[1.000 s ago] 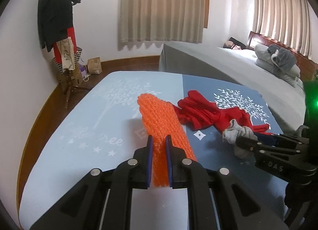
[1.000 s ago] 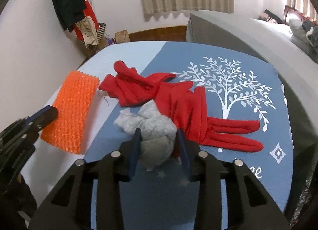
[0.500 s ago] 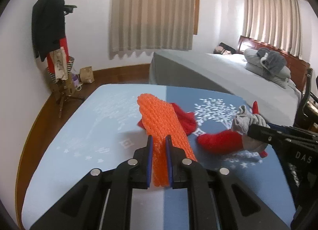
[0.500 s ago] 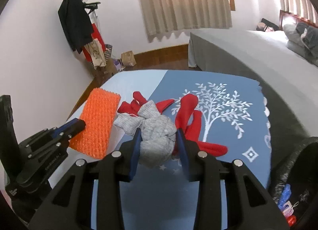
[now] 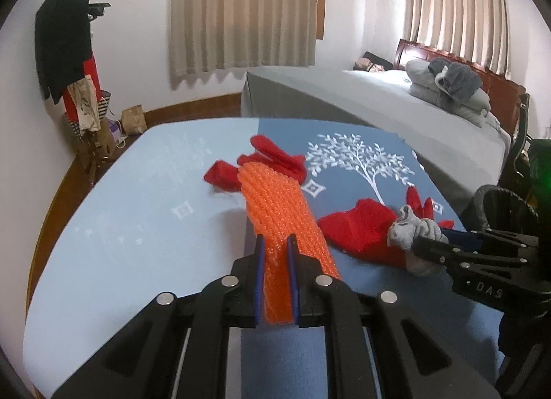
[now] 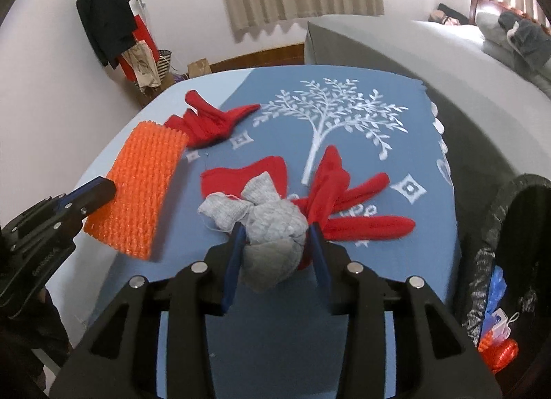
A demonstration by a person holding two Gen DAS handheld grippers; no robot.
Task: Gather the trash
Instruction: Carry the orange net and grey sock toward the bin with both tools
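the left gripper (image 5: 275, 251) was clamped tight on the near end of the orange ribbed foam net sleeve (image 5: 279, 213), which stuck out toward 12 o'clock above the blue tablecloth with the white tree print (image 5: 137, 226); the sleeve's far end covered part of the crumpled red knit glove (image 5: 265, 161) behind it. in the right wrist view that same sleeve (image 6: 144, 185) sat at 9 o'clock, held at its lower edge, with only one blue-padded finger of the left gripper (image 6: 91, 194) clear to see and the rest cut off by the frame edge.

the right gripper (image 6: 275, 244) had the balled grey knit sock (image 6: 272, 233) between its blue pads, and its jaws were easing apart; the left pad still pressed the bundle, the right pad's contact was hard to judge. under the sock lay a flat red knit glove (image 6: 347, 199), its wrist part hidden by the bundle, fingers pointing toward 3 o'clock.

at 4 o'clock in the right wrist view stood the black-lined trash bin (image 6: 499, 226), cut off by the lens rim, with blue, white and orange scraps inside too small to name. from the left wrist view the right gripper (image 5: 444, 244) came in from 3 o'clock, sock (image 5: 409, 230) in its tips, the bin (image 5: 499, 206) dark and mostly hidden behind it.
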